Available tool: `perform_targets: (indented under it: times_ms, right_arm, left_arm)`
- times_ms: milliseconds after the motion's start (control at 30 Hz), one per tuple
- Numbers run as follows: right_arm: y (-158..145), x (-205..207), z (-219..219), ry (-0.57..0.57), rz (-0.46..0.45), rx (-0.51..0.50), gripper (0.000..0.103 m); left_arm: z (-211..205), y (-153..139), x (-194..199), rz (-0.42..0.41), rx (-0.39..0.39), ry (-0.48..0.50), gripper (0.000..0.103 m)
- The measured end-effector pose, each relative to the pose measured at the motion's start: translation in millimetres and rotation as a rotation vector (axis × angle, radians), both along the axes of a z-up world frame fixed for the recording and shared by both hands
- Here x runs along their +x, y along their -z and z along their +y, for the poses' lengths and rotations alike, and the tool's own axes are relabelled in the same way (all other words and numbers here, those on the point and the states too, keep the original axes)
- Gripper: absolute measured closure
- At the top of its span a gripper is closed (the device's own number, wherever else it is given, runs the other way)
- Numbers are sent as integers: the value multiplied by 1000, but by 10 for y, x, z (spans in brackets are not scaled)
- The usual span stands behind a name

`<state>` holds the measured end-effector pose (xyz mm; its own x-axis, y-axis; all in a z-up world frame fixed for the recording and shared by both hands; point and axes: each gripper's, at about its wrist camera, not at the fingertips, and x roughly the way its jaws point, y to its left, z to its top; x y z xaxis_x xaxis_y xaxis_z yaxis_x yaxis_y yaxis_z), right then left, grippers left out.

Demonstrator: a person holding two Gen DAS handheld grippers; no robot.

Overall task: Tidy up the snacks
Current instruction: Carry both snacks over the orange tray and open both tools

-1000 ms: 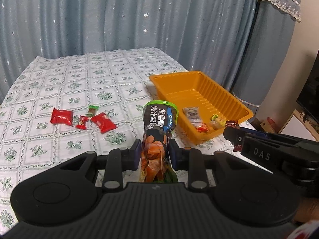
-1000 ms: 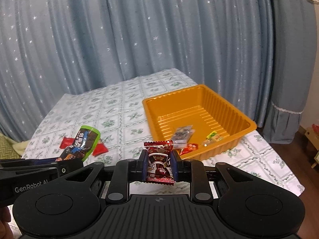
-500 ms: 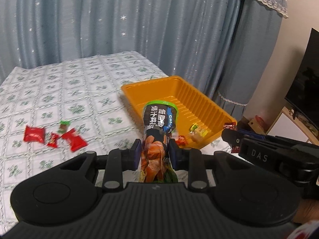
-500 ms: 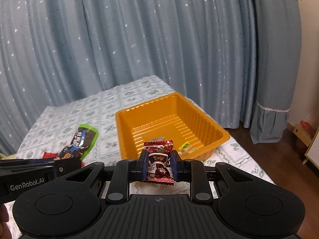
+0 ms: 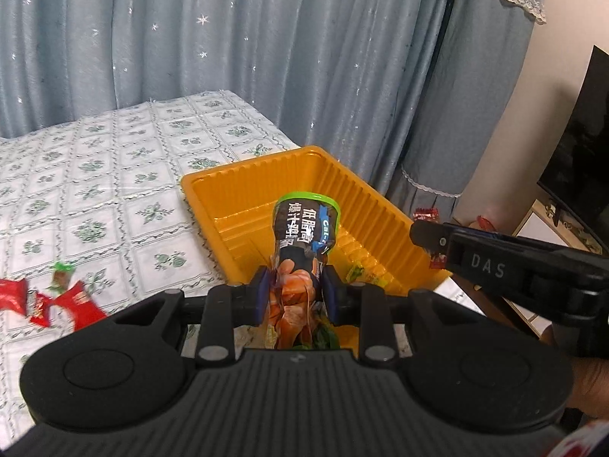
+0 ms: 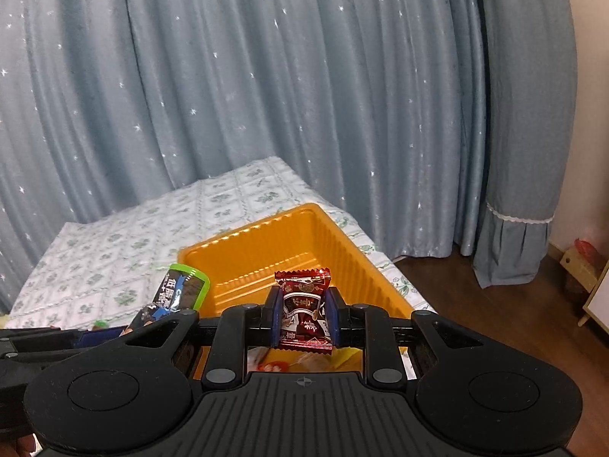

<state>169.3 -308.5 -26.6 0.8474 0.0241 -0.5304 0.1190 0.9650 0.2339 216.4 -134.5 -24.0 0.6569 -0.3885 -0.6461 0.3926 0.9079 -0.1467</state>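
My left gripper [image 5: 295,297] is shut on a tall dark snack pack with a green top [image 5: 304,240], held over the near end of the orange tray [image 5: 243,167]. My right gripper [image 6: 303,318] is shut on a small dark red candy wrapper [image 6: 303,306], also above the orange tray [image 6: 243,236]. The green-topped pack [image 6: 182,289] shows at the left of the right wrist view. The right gripper's finger [image 5: 495,262] reaches in from the right of the left wrist view. A few small snacks [image 5: 361,272] lie in the tray's near end, mostly hidden.
Red wrapped snacks [image 5: 72,301] and a small green one [image 5: 61,270] lie on the floral tablecloth [image 5: 95,175] left of the tray. Blue starred curtains [image 6: 266,95] hang behind the table. A dark screen [image 5: 582,160] and low furniture stand to the right.
Both grippers have moved rightwards and forwards with their snacks, from beside the tray to over it. The loose red snacks have slid to the left edge of the left wrist view.
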Motion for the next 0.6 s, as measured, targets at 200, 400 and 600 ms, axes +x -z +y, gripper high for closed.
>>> perform_targets:
  times_ms: [200,400,600]
  right_arm:
    - [179,239,-125,8,35,6,79]
    - [314,379,-209,14,59,10,79]
    - [373,418,-248,20,69,17,79]
  left_arm:
    - [-114,152,238,19,8,10,77]
    - [-215,264,395,22,10,21,76]
    - [-232,306,413,10,12,25,72]
